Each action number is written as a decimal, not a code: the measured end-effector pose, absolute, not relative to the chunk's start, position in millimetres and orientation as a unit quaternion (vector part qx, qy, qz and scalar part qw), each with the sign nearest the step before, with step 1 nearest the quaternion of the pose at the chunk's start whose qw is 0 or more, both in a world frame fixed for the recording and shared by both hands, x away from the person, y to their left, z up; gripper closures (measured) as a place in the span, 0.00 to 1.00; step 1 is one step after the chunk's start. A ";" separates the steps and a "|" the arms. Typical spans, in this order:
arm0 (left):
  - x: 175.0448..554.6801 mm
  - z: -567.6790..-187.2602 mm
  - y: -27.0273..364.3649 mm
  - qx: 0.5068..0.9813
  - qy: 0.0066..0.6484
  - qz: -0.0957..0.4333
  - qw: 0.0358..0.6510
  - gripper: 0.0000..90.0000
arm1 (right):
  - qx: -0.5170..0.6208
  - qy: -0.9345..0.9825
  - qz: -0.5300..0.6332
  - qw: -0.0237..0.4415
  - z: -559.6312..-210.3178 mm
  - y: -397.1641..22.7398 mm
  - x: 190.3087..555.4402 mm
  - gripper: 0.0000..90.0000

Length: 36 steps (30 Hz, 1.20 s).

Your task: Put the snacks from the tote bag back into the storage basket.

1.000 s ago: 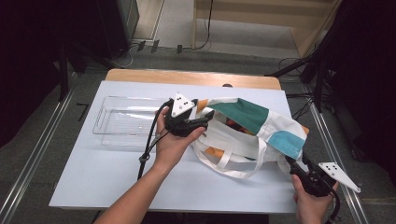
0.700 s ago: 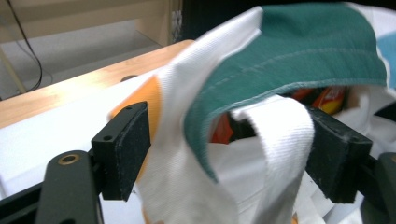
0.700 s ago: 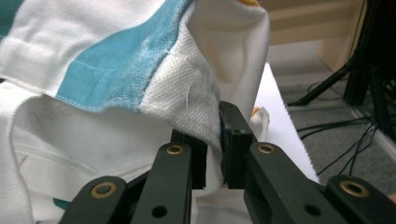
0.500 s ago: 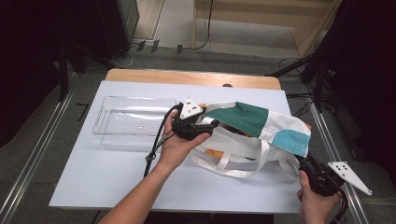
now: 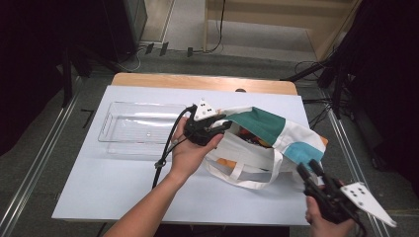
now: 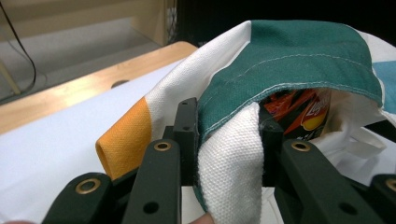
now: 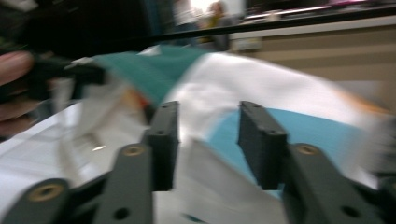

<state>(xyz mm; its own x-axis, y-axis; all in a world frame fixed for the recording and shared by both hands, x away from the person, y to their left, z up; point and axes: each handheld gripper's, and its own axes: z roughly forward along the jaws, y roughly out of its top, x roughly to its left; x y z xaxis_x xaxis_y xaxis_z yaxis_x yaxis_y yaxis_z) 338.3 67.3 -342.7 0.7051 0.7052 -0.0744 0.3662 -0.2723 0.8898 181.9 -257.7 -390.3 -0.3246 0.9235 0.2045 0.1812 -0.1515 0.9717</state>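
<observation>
The left gripper (image 5: 225,126), fingers (image 6: 187,135) just closed, pinches the rim of the tote bag (image 5: 276,133), lying on the white surface (image 5: 99,182). The right gripper (image 5: 307,170) hovers nearby, fingers (image 7: 161,140) parted, empty.

Both grippers are black: the left gripper (image 5: 221,126) and right gripper (image 5: 309,170) each carry a grey three-cornered plate with dark dots on top. Brass-ringed screw holes sit behind the ribbed pads. A black cable trails from the left one. Forearms are bare.
</observation>
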 end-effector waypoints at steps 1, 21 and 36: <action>338.2 -342.0 67.1 0.780 0.347 0.168 0.494 0.78 | 0.486 0.568 0.583 0.318 -390.3 -257.7 181.9 0.69; 348.7 -322.7 58.3 0.766 0.330 0.161 0.528 0.81 | 0.482 0.697 0.438 0.300 -431.1 -166.7 261.4 1.00; 386.7 -349.5 52.8 0.754 0.379 0.100 0.526 0.88 | 0.486 0.733 0.418 0.228 -464.9 -167.7 265.0 1.00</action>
<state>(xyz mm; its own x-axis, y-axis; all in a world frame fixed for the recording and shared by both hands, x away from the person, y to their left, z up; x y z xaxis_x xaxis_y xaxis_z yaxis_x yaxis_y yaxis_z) 386.7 52.8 -349.5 0.6922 0.6779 -0.2476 0.4665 -0.1586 0.8702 265.0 -167.7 -464.9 -0.4243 0.9027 0.0720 0.5211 0.1783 0.8347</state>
